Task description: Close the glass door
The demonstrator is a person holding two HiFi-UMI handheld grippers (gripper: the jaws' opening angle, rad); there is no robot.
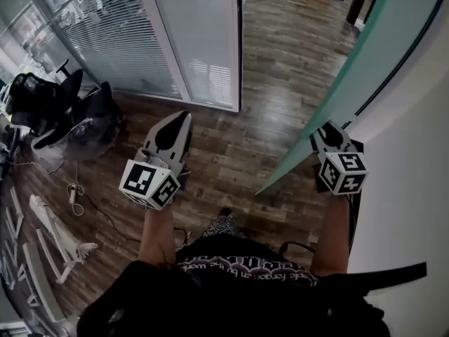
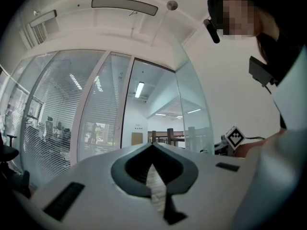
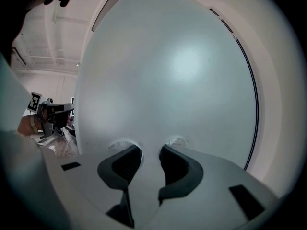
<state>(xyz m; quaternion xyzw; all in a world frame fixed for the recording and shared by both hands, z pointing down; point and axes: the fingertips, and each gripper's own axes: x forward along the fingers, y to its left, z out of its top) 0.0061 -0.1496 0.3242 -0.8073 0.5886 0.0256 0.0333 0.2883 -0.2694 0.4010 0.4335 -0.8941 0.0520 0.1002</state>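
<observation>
1. The glass door (image 1: 365,69) is seen open at the right; the right gripper (image 3: 151,150) is set at its frosted face, jaws spread and empty.
2. The left gripper (image 2: 152,147) is closed on nothing.
3. The tips could be skidded off the smooth glass.

Dark wood floor (image 1: 280,62), black office chairs (image 1: 42,98) at left, white blinds (image 1: 119,41), floor cables (image 1: 74,190), ceiling light (image 2: 124,5)
</observation>
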